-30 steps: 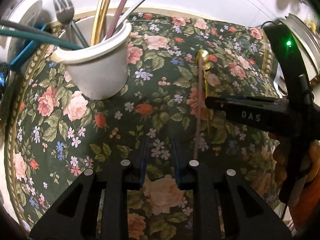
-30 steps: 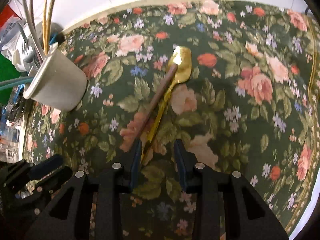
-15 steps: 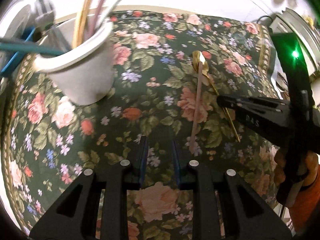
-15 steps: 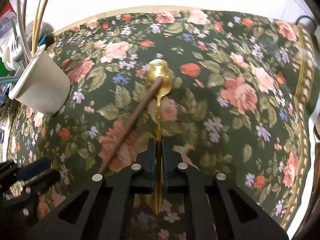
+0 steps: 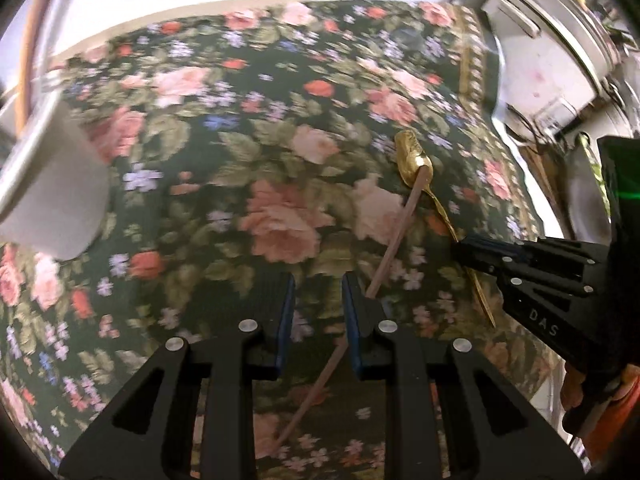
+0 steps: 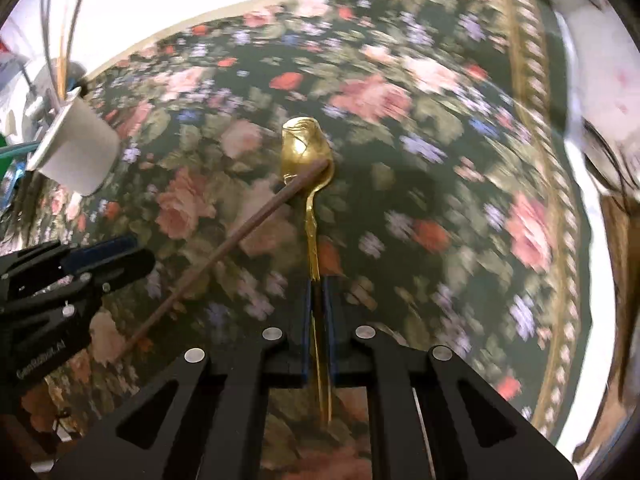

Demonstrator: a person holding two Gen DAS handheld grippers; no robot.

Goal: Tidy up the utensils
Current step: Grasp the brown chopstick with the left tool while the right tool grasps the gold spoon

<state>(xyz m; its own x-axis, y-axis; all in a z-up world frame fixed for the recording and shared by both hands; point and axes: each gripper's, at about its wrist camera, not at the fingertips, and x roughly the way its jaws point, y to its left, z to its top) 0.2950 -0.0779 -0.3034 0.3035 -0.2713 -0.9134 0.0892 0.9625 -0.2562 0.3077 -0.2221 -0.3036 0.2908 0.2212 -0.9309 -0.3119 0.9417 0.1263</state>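
Your right gripper [image 6: 317, 286] has just clamped the thin gold metal spoon [image 6: 308, 152] by its handle on the floral cloth [image 6: 420, 168]. Your left gripper [image 5: 318, 286], narrow and empty, now straddles the brown chopstick [image 5: 394, 242]. Both pickups look ready; the white cup [image 6: 78, 150] waits.

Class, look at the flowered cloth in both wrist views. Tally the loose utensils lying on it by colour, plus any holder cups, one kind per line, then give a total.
Gold spoon: 1
Brown chopstick: 1
White holder cup: 1
Total: 3
The utensils standing inside the cup are too blurred to count.
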